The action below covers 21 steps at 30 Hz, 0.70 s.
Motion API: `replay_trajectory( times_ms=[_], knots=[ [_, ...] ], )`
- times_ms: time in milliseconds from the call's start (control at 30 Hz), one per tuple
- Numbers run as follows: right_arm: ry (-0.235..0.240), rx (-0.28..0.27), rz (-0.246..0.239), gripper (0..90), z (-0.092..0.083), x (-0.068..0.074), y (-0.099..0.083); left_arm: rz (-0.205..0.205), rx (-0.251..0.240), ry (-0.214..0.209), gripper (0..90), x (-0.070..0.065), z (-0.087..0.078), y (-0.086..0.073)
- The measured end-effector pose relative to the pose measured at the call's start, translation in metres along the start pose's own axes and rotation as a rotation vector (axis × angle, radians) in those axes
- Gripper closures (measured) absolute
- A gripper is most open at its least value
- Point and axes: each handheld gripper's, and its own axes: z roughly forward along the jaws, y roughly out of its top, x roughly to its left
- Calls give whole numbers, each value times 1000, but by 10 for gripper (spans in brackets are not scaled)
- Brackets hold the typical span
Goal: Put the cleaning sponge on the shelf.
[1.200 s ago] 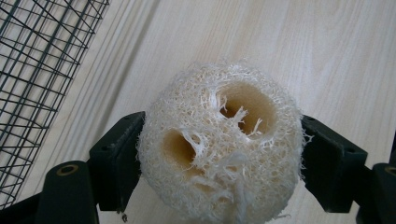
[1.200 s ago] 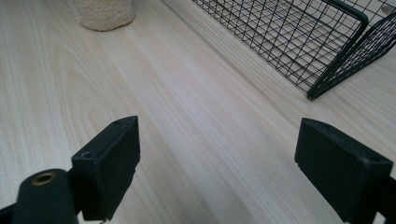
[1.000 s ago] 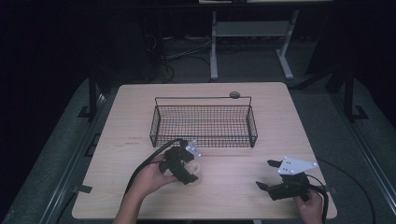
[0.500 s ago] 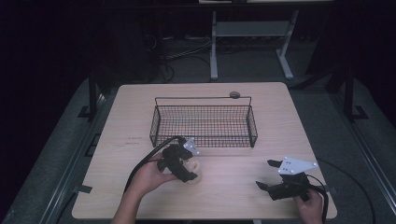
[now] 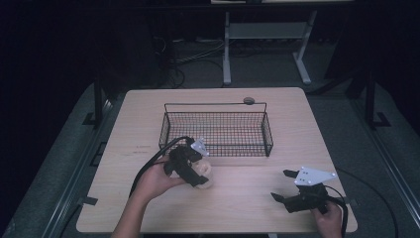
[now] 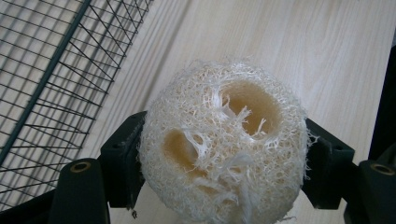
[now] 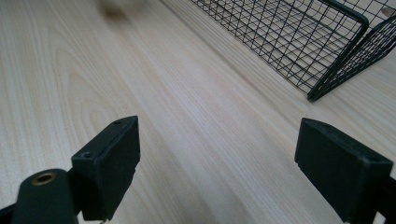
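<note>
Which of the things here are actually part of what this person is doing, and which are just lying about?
Likely part of the job:
- pale, fibrous loofah sponge, clamped in the left gripper
- black wire mesh basket, beside it
- right gripper, open, holding nothing

Just lying about:
- small round grey disc at the light wooden table's far edge
- cables on the floor

Table [image 5: 247,198]: light wood | wire basket [image 5: 217,130]: black, at centre | left gripper [image 5: 198,173]: just before basket's near-left corner, jaws closed on pale loofah sponge [image 5: 202,174] | right gripper [image 5: 285,186]: near-right of table, jaws apart, well clear of basket
</note>
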Motion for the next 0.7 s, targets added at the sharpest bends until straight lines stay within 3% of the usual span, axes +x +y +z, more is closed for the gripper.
replay_trajectory(
  times_ms=[700],
  knots=[
    [-1,0,4,136,1,0,1,-21,-12,-13,274,15,-22,16]
  ],
)
